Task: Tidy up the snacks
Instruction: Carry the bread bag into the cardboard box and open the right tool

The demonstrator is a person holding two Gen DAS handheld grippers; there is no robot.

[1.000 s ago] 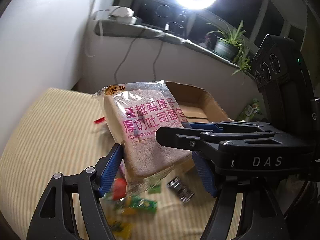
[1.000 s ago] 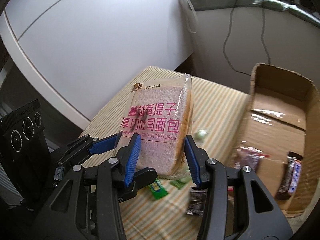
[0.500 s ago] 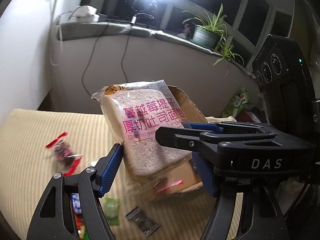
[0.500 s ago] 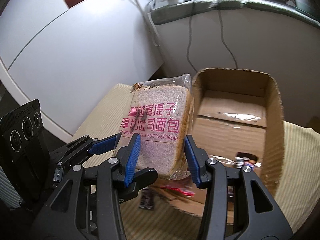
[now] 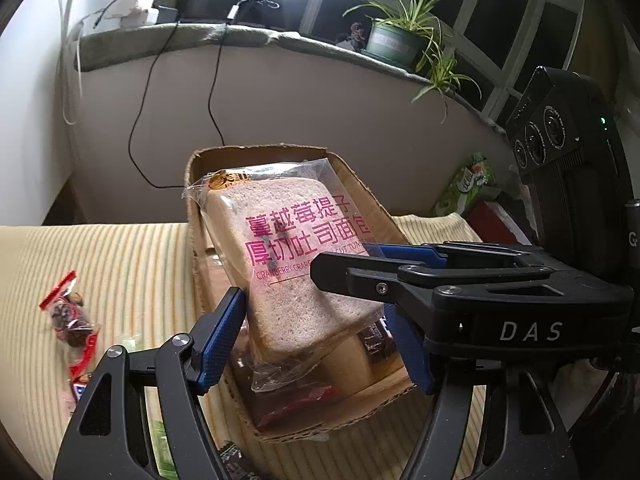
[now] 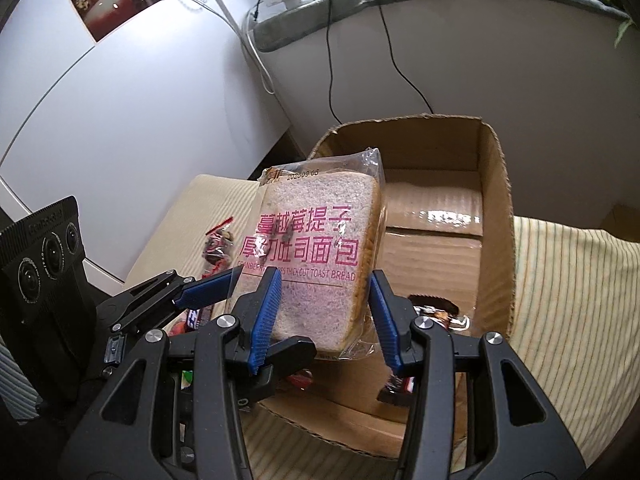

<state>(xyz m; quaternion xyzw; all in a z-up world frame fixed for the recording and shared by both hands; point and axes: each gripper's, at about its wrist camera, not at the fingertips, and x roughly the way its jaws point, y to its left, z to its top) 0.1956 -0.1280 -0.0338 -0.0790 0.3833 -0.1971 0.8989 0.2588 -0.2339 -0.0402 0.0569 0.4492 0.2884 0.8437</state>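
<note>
A clear bag of thick-cut toast bread [image 5: 292, 264] with pink lettering hangs upright in the air, held from two sides. My left gripper [image 5: 314, 332] is shut on its lower part, a blue pad pressing each side. My right gripper [image 6: 324, 308] is shut on the same bread bag [image 6: 316, 248] near the bottom. In the left wrist view the right gripper [image 5: 360, 256] crosses in from the right. The bread hangs over the near end of an open cardboard box [image 6: 492, 200], which holds wrapped chocolate bars [image 6: 436, 312] on its floor.
The box [image 5: 360, 196] stands on a striped cloth [image 5: 132, 264]. Loose snacks lie left of it, among them a red-edged pack [image 5: 68, 320]. A green packet [image 5: 468, 184] sits behind the box at the right. A wall with cables and a sill with a plant [image 5: 392, 40] close the far side.
Both grippers have carried the bread sideways from above the striped cloth and loose snacks to above the box. The grip on the bag looks the same.
</note>
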